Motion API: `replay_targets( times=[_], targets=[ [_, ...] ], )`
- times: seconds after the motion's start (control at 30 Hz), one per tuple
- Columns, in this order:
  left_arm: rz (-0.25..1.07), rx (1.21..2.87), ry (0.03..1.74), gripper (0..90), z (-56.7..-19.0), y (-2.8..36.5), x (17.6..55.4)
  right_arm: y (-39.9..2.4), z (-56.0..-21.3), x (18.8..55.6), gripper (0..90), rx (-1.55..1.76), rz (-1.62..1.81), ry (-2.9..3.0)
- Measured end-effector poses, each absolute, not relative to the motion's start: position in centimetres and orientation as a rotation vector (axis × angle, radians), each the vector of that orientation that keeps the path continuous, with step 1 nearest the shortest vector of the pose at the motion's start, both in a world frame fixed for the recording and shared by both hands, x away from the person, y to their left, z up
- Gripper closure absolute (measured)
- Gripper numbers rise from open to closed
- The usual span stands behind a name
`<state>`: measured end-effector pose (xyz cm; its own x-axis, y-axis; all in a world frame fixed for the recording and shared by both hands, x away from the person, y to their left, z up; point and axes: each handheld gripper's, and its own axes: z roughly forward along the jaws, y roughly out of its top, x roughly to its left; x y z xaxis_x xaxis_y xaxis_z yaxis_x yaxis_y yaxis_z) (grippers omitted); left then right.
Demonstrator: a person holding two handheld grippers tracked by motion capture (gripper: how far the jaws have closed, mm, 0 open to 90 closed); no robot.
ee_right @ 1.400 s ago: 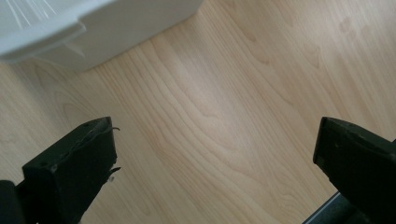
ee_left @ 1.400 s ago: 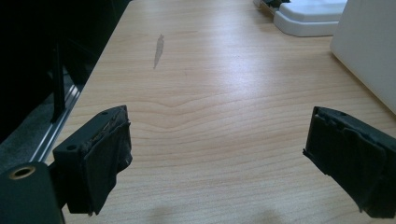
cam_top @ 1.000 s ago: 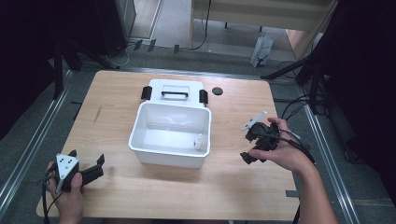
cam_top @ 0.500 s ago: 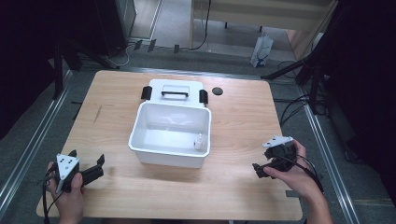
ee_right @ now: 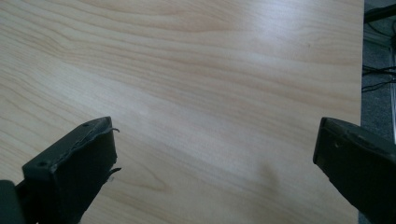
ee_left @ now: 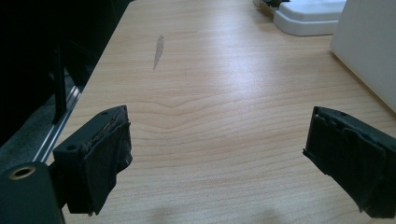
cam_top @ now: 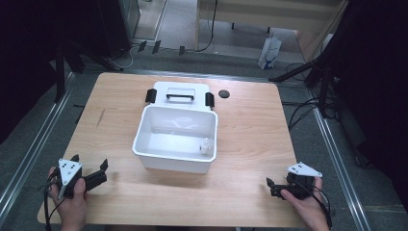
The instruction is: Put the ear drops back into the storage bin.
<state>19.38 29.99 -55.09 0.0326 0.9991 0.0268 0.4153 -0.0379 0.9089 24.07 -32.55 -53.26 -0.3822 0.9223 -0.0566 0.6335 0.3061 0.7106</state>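
1. I've got both grippers parked at the near edge of the surface [cam_top: 250,120]: left gripper [cam_top: 89,166] at the near left corner, right gripper [cam_top: 269,186] at the near right. Both stand well apart from the work.
2. Left gripper: jaws spread wide, nothing between them (left gripper view shows bare wood in the gap). Right gripper: likewise spread and empty in the right gripper view.
3. The white bin [cam_top: 175,137] sits mid-surface, open top, upright. Its lid [cam_top: 180,95] lies flat just behind it, touching or nearly so; I can't tell which. The lid has a dark handle on top and black latches at both ends.
4. Inside the bin: one small white bottle [cam_top: 205,146], upright, near the right wall toward the near corner. Otherwise the bin looks empty.
5. Handling guess: the bottle looks like light, stiff plastic with smooth sides, so it is likely a bit slippery. I'd pinch it across the body below the cap, coming straight down so as not to clip the bin wall beside it.
6. The bin itself probably is light, with thin walls that flex; I'd grip the rim. Take the lid by its handle.
7. A small black disc [cam_top: 223,93] lies right of the lid, apart from it.
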Motion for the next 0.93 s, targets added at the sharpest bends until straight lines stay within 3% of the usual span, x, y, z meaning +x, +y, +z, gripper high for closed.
replay_targets(
  times=[0.43,0.93],
  targets=[
    [0.976,1.557,1.48,7.6,-55.1,30.0,19.4,-34.8,-54.8,21.5,0.0,1.506,1.121,1.851],
    [0.965,1.557,1.486,7.6,-55.1,30.1,19.4,-34.4,-54.8,21.9,0.0,1.531,1.057,1.859]
  ],
)
